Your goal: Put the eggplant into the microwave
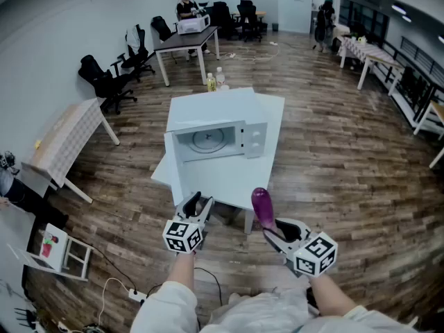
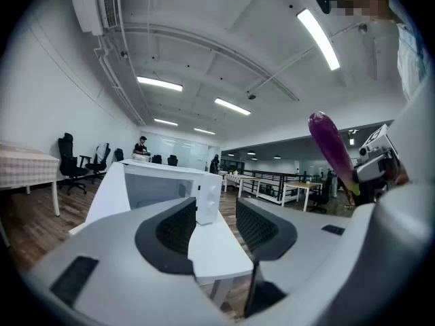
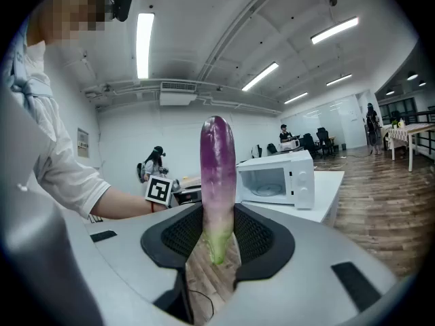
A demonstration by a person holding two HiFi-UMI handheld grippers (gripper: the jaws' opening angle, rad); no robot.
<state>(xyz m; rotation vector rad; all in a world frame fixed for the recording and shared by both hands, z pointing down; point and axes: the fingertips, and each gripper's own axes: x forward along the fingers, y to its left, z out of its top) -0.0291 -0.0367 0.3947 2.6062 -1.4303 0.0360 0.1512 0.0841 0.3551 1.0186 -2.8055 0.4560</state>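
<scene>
The right gripper [image 1: 274,231] pinches the eggplant [image 1: 261,205] upright. The left gripper [image 1: 199,205] has its jaws spread with nothing between them. At twelve o'clock the microwave [image 1: 232,136] stands open beyond the table [image 1: 232,189] edge.

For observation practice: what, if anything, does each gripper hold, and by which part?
Right gripper clamps the long purple eggplant near its green end; left gripper holds nothing.

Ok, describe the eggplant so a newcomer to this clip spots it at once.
Find the white table in the middle of the wooden floor, with the microwave on it. Just in front of its near edge, the right gripper holds the eggplant upright by its green end. Nothing else nearby is purple.
</scene>
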